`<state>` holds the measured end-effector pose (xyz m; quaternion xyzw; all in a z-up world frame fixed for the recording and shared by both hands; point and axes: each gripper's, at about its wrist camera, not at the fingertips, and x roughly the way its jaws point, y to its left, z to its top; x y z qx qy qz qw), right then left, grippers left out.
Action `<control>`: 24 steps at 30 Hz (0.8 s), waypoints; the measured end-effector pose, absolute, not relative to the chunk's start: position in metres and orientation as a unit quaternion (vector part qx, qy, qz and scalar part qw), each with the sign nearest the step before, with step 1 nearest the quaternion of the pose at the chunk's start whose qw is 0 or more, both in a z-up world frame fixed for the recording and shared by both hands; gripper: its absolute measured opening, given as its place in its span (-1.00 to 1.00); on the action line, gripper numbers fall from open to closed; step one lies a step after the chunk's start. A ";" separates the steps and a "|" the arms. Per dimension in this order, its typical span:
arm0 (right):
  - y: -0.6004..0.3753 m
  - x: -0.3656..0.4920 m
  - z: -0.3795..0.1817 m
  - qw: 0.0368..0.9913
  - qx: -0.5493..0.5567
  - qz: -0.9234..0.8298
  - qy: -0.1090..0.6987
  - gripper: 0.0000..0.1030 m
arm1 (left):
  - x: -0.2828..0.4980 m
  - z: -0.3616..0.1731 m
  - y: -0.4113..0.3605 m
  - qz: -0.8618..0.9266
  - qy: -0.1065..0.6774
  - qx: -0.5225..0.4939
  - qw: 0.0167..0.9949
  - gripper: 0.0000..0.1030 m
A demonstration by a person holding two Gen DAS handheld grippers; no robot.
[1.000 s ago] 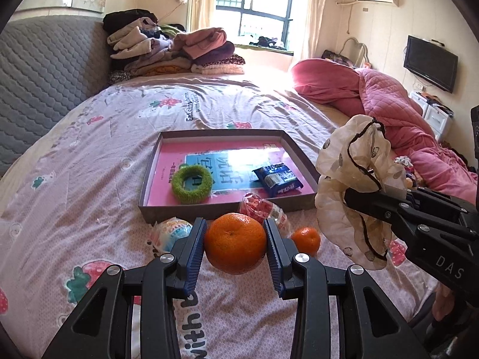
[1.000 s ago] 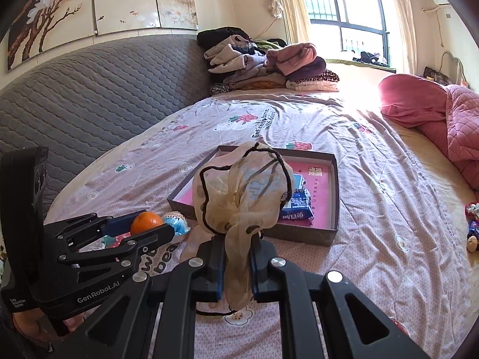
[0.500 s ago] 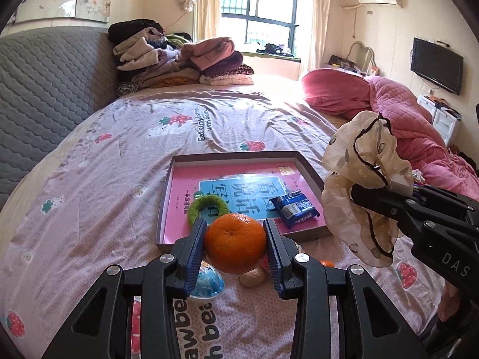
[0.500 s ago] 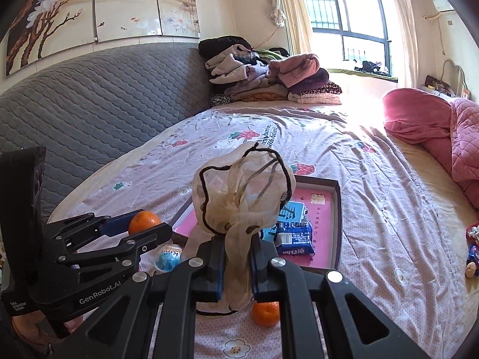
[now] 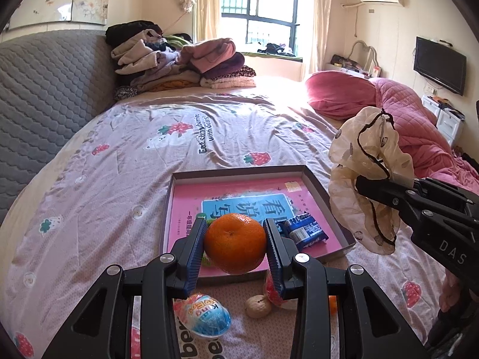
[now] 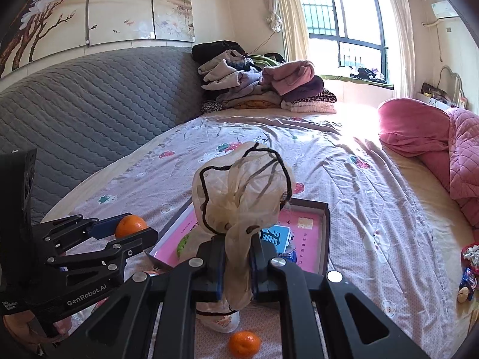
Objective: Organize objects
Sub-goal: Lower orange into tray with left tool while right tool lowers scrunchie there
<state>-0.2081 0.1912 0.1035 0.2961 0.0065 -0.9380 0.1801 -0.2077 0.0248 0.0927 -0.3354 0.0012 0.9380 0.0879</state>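
Left gripper (image 5: 236, 246) clamps a big mandarin orange (image 5: 235, 243) between its blue ribbed pads, fruit held up in the air over the near edge of the shallow cardboard tray (image 5: 317, 179). Right gripper (image 6: 236, 264) has its jaws squeezed narrow on a sheer beige scrunchie-like fabric piece with black cord trim (image 6: 242, 191); the fabric bunches up above the fingertips and hangs below them.

Writing: "GenRobot.AI" on the left gripper's body, seen from the right wrist view; "DAS" on the right gripper's body, seen from the left wrist view. Bedsheet (image 5: 119, 164) print reads "Eat strawberries with bears!". The tray's pink liner carries a blue panel with large Chinese characters (image 5: 251, 206). Calligraphy on the wall panels (image 6: 119, 9) is too small to read.

Tray contents: blue snack packet (image 5: 305, 230) just right of the left gripper's right finger, a green ring (image 6: 183, 243) mostly hidden behind the left finger, only a sliver showing in the right wrist view.

Loose on the sheet below the left gripper: blue foil egg-shaped candy (image 5: 205, 318) with partly legible lettering, a walnut (image 5: 258, 306), a red-white wrapped sweet (image 5: 274, 294) partly hidden by the finger. A small mandarin (image 6: 245, 344) lies under the right gripper. More wrapped sweets (image 6: 468, 266) lie far right at the bed edge.
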 end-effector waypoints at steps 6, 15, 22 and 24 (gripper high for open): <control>0.197 -0.228 0.102 0.176 0.298 -0.938 0.007 -0.75 | -0.231 0.096 0.026 0.937 -0.003 -0.340 0.083 -0.23; 0.204 -0.260 0.094 0.168 0.306 -0.937 0.008 -0.75 | -0.266 0.091 0.026 0.932 -0.010 -0.354 0.078 -0.23; 0.206 -0.281 0.085 0.172 0.313 -0.934 0.004 -0.75 | -0.293 0.076 0.027 0.929 -0.005 -0.364 0.069 -0.23; 0.205 -0.287 0.081 0.170 0.316 -0.933 0.006 -0.75 | -0.301 0.069 0.027 0.926 -0.006 -0.370 0.072 -0.23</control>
